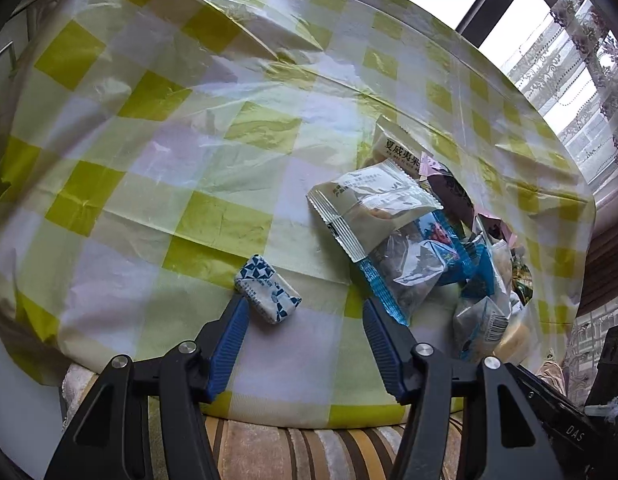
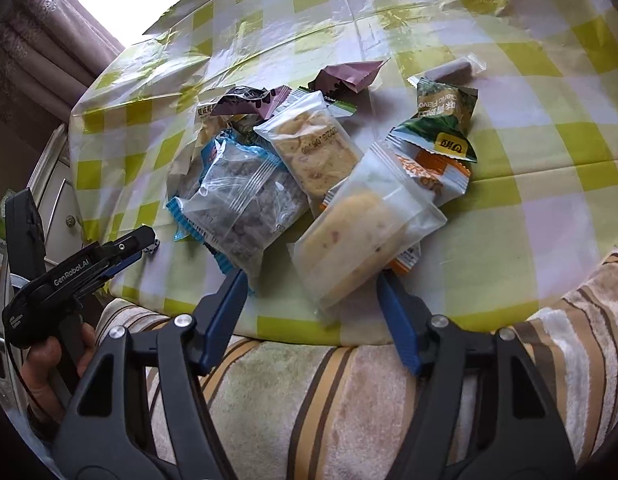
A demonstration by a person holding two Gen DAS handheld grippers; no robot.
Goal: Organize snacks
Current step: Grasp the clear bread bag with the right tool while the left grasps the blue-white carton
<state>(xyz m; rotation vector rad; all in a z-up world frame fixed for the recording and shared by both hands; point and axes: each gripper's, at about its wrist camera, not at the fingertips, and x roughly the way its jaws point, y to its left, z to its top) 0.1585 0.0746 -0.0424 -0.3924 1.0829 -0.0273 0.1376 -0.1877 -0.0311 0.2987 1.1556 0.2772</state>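
Nearest, both left tongs [image 1: 303,310] and right tongs [image 2: 311,280] stood partly open and empty, straddling a blue-white candy [image 1: 268,294] and a frosted cake packet [image 2: 363,236], seemingly to sort the snack heap [image 2: 269,160] crowding the checked tabletop [image 1: 157,184].

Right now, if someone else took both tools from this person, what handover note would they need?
Left tool: open, empty, low over the table's near edge. A small blue-and-white candy lies alone by its left finger, not gripped.
Right tool: open, holding nothing. The end of a clear packet with a pale cake lies between its fingers, not pinched.
Snacks: all on the checked tablecloth, most in one overlapping heap, including a clear packet with a dark bar and a green packet. A small grey roll sits apart behind.
Done: nothing visibly sorted.
Left: separate and arrange the whole heap.
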